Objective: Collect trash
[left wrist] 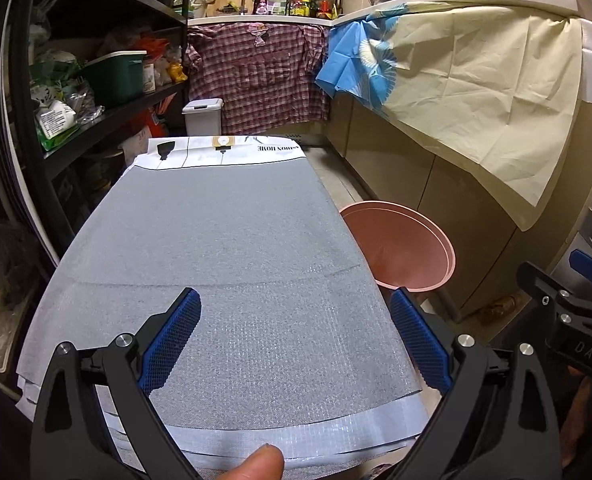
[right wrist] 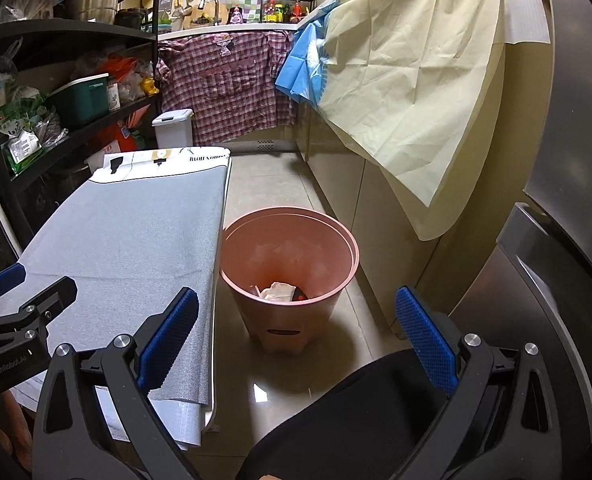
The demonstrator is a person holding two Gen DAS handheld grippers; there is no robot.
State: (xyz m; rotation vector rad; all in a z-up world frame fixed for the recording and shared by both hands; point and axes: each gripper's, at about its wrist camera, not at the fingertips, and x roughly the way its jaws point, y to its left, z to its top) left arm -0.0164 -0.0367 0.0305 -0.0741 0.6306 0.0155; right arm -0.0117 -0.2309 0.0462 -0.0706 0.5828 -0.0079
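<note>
A pink bin [right wrist: 292, 276] stands on the tiled floor to the right of a small table covered with a grey mat [right wrist: 128, 240]. Crumpled white paper and a dark scrap [right wrist: 280, 292] lie at the bin's bottom. In the left wrist view only part of the bin's rim [left wrist: 400, 244] shows past the mat [left wrist: 232, 264]. My left gripper [left wrist: 296, 336] hovers open over the near end of the mat, nothing between its fingers. My right gripper [right wrist: 300, 336] is open above the floor, just in front of the bin. No loose trash shows on the mat.
A black shelf rack [right wrist: 56, 92] full of bags and boxes lines the left side. A small white lidded bin [right wrist: 173, 128] stands at the back. Cloth-draped counters [right wrist: 396, 92] run along the right, with a steel appliance [right wrist: 556, 280] nearest. A dark knee [right wrist: 356, 412] is below my right gripper.
</note>
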